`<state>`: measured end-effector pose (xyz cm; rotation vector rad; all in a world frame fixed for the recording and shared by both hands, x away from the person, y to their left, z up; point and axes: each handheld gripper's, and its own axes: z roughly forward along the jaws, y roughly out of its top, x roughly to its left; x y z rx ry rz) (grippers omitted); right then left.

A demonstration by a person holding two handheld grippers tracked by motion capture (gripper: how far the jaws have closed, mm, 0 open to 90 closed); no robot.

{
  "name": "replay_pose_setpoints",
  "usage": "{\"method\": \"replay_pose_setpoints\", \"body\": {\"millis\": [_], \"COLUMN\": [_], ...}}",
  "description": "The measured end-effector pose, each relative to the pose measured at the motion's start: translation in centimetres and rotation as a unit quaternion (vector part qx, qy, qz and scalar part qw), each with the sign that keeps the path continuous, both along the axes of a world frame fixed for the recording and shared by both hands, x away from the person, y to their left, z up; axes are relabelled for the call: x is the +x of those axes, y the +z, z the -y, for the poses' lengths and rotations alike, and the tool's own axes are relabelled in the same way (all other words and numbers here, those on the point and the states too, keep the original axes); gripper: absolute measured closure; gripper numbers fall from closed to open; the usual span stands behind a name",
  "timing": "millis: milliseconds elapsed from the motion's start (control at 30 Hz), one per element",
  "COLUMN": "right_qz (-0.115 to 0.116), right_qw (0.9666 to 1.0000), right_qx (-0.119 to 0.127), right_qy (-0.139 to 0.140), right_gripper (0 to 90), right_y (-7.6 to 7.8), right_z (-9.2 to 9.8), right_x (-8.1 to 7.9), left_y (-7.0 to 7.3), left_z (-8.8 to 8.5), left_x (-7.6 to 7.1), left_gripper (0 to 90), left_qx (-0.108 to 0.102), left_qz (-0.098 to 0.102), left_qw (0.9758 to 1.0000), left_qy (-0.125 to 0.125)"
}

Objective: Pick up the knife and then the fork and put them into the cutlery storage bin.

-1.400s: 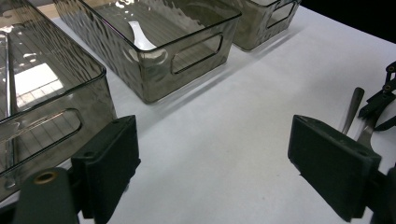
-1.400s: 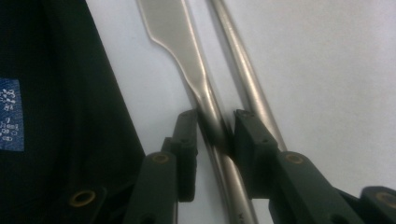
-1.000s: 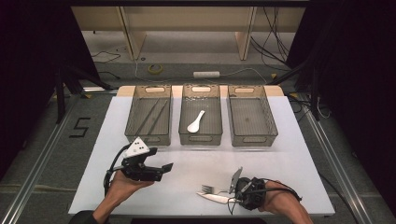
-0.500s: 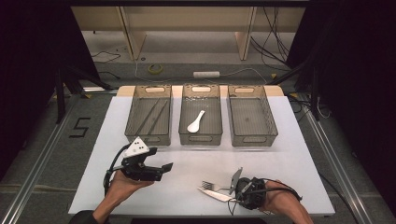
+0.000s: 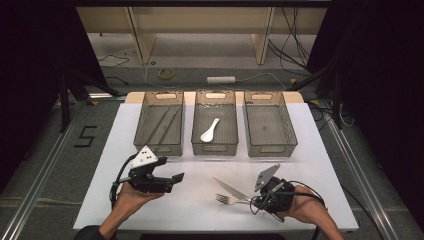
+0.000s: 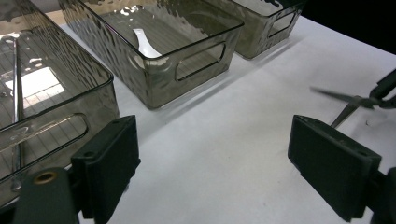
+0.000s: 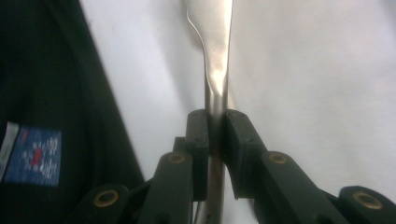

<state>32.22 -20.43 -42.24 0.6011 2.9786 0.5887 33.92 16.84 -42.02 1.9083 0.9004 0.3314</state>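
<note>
Item: right claw. Narrow, pads pinched on the handle of a table knife, blade pointing away from the camera.

Change noted: a second ago the knife lay flat beside the fork. Now its blade slants up clear of the white table, while the fork remains lying there (tines toward the left hand). Judged meaning: the pick-up has succeeded and the knife is ready to be carried to a bin.

Item: left claw. Wide, nothing between the pads, hovering over the near left part of the table, unmoved from a second ago.

Further out: three smoky plastic bins in a row at the far edge. The left bin holds long thin metal sticks, the middle bin a white spoon, and the right bin no visible contents, so it is probably the knife's destination.
</note>
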Motion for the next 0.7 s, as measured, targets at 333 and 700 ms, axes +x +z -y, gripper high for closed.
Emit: {"method": "replay_pose_setpoints", "body": {"millis": [333,700], "right_qz": [0.007,0.031], "right_qw": [0.9944,0.9806], "right_qx": [0.08,0.143], "right_qy": [-0.069,-0.131], "right_gripper": [80.9,80.9], "right_y": [1.5,3.6], "right_z": [2.4,3.9], "right_x": [3.5,7.4], "left_y": [0.4,0.7], "left_z": [-0.4,-1.3], "left_x": [-0.3,-0.8], "left_gripper": [15.8,15.8], "left_qx": [-0.024,-0.037], "left_qz": [0.019,0.027], "left_qw": [0.9995,0.9989], "left_qy": [0.001,0.009]}}
